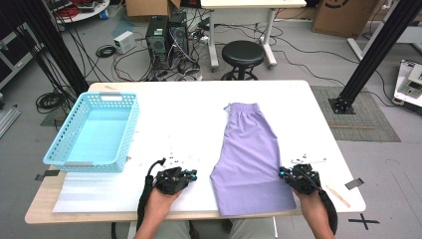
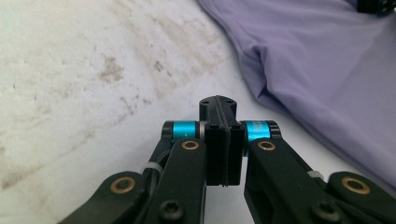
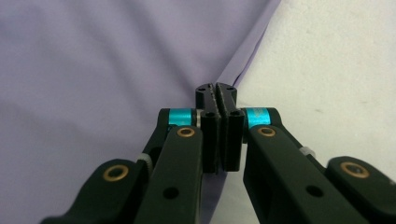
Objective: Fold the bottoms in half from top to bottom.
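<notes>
White table (image 1: 199,114) in a cabled lab: lilac shorts (image 1: 251,154) lie lengthwise, waistband far. Right gripper (image 1: 297,175), clenched, possibly pinching cloth, touches the near-right hem; left gripper (image 1: 185,175), clenched and empty, sits apart to their left.

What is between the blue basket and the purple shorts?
Bare white table, seen in the high view: nothing sits between the blue basket and the purple shorts except faint small specks.
</notes>
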